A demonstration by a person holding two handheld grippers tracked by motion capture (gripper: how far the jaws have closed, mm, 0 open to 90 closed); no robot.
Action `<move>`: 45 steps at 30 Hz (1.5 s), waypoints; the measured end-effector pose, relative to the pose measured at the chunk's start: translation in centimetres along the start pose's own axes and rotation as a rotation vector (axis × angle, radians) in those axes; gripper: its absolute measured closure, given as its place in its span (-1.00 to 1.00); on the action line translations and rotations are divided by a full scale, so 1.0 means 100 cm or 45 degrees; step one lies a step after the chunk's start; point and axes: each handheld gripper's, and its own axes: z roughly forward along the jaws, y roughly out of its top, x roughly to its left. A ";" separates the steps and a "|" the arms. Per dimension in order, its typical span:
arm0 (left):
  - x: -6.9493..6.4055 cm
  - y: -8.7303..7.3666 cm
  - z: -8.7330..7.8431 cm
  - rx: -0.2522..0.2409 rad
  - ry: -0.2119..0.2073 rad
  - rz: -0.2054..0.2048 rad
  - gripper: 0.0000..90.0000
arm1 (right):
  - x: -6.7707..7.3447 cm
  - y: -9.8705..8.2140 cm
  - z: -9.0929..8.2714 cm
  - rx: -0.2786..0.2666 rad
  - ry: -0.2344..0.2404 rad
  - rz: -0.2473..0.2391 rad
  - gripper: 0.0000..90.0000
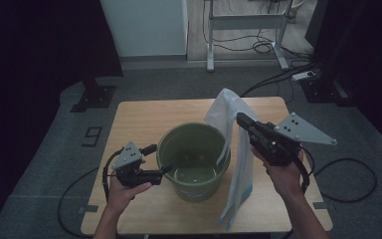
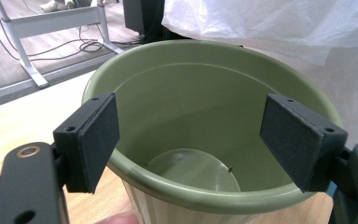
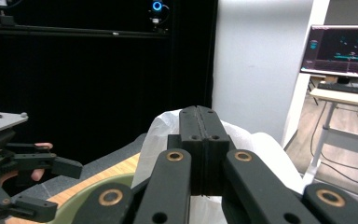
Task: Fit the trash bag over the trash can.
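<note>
A green bucket (image 1: pixel 199 191) stands empty in the middle of the wooden table (image 1: pixel 144 119). My left gripper (image 1: pixel 158 159) is open at its left rim. In the left gripper view that gripper (image 2: pixel 191 135) has its pads apart on either side of the near rim of the bucket (image 2: pixel 205 46), touching nothing. My right gripper (image 1: pixel 241 118) is shut on a white plastic bag (image 1: pixel 241 174), lifted to the right of the bucket; the bag hangs down to the table's front edge. The shut jaws of the right gripper (image 3: pixel 199 112) pinch the bag (image 3: pixel 261 149) above the bucket's rim (image 3: pixel 74 205).
A desk frame (image 1: pixel 243 25) and a white cabinet (image 1: pixel 144 25) stand beyond the table. Cables and a power strip (image 1: pixel 306 75) lie on the floor at the back right. A lit monitor (image 3: pixel 340 49) is off to the right. Dark curtains flank the room.
</note>
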 end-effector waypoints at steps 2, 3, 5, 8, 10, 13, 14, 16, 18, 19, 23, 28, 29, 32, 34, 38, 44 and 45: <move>0.000 0.000 0.000 0.001 0.001 0.002 -0.56 | 0.004 0.001 0.001 -0.003 0.013 -0.009 0.99; 0.000 0.000 0.000 0.001 0.001 0.002 -0.56 | 0.006 0.002 0.002 -0.002 0.018 -0.015 0.99; 0.000 0.000 0.000 -0.001 -0.002 0.000 -0.56 | 0.008 0.001 0.003 0.002 0.026 -0.020 0.99; 0.000 -0.001 0.000 0.000 0.000 0.000 -0.56 | 0.011 -0.003 0.006 0.015 0.041 -0.018 0.99; -0.001 -0.001 0.000 -0.001 0.001 -0.001 -0.56 | 0.013 -0.005 0.008 0.024 0.049 -0.022 0.99; -0.004 0.001 0.002 -0.003 -0.007 0.007 -0.56 | 0.016 -0.007 0.011 0.033 0.061 -0.028 0.99; -0.005 0.002 0.002 -0.004 -0.011 0.011 -0.56 | 0.017 -0.008 0.012 0.036 0.066 -0.027 0.99; -0.009 0.003 0.004 -0.007 -0.018 0.018 -0.56 | 0.017 -0.008 0.013 0.038 0.067 -0.029 0.99; -0.011 0.004 0.005 -0.009 -0.024 0.022 -0.56 | 0.017 -0.009 0.013 0.042 0.067 -0.027 0.99; -0.012 0.005 0.006 -0.007 -0.028 0.025 -0.56 | 0.017 -0.009 0.013 0.043 0.065 -0.027 0.99; -0.018 0.008 0.012 -0.002 -0.042 0.034 -0.56 | 0.015 -0.014 0.013 0.057 0.064 -0.017 0.99; -0.025 0.013 0.020 -0.005 -0.060 0.044 -0.57 | 0.014 -0.018 0.015 0.071 0.069 -0.011 0.99; -0.027 0.014 0.021 -0.007 -0.061 0.045 -0.57 | 0.014 -0.019 0.015 0.073 0.070 -0.011 0.99; -0.030 0.017 0.024 -0.013 -0.068 0.047 -0.56 | 0.015 -0.019 0.016 0.076 0.074 -0.014 0.99; -0.032 0.018 0.025 -0.015 -0.070 0.050 -0.56 | 0.015 -0.019 0.015 0.076 0.075 -0.016 0.99; -0.034 0.019 0.026 -0.010 -0.075 0.060 -0.56 | 0.015 -0.019 0.014 0.076 0.072 -0.016 0.99; -0.030 0.015 0.024 -0.012 -0.068 0.045 -0.56 | 0.018 -0.017 0.015 0.082 0.092 -0.018 0.99; -0.030 0.015 0.024 -0.012 -0.068 0.045 -0.56 | 0.018 -0.017 0.015 0.082 0.092 -0.018 0.99</move>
